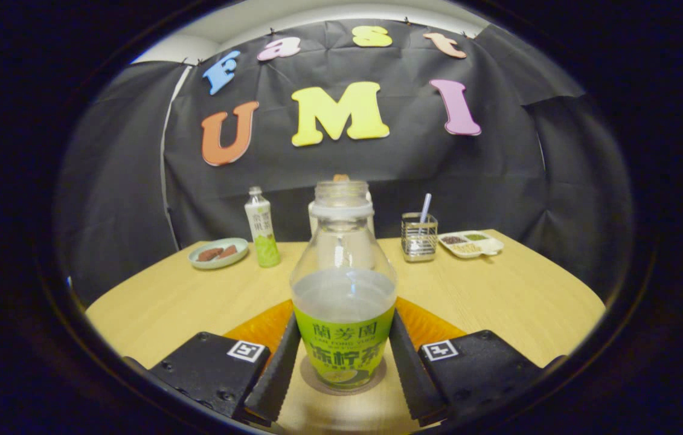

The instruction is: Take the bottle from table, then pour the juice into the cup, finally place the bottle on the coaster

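Observation:
A clear, uncapped bottle (pixel 344 302) with a green label and pale juice up to its shoulder stands upright on a round brown coaster (pixel 317 382). My gripper (pixel 344 320) holds it between the fingers; both fingertips (pixel 290 338) press on the label's sides. Directly beyond the bottle, a pale cup (pixel 312 219) is mostly hidden behind the bottle's neck.
An orange mat (pixel 432 323) lies under the coaster on the wooden table (pixel 516 296). Further back stand a small green-labelled bottle (pixel 262 232), a plate (pixel 218 252) with brown pieces, a wire holder (pixel 419 237) with a straw, and a white divided tray (pixel 471 243).

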The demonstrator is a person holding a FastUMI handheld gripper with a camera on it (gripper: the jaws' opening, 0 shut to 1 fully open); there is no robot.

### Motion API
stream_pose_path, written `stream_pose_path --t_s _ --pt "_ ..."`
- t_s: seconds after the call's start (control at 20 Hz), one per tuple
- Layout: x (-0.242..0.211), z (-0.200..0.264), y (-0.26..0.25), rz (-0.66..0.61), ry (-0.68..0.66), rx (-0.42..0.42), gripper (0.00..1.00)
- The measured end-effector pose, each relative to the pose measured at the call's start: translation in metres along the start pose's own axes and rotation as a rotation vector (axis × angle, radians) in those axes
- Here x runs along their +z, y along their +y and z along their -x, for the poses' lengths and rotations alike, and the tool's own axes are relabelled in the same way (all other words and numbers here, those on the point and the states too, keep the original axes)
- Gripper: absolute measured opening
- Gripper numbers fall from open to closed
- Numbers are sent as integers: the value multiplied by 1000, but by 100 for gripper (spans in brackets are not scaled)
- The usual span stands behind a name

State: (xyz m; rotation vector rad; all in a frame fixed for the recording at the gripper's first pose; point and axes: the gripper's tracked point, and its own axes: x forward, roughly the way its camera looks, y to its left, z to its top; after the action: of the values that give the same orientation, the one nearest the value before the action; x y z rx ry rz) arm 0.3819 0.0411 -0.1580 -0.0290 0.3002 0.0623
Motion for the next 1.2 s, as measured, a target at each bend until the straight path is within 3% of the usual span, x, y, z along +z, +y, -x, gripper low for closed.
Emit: stream_pose_path --t_s 0.25,0.45,0.6,1.2 --pt "-2 1 3 52 2 -12 80" --pt "-14 0 10 66 62 32 84" --pt "-10 6 8 61 50 19 100" --pt "13 77 -7 32 -14 -30 100"
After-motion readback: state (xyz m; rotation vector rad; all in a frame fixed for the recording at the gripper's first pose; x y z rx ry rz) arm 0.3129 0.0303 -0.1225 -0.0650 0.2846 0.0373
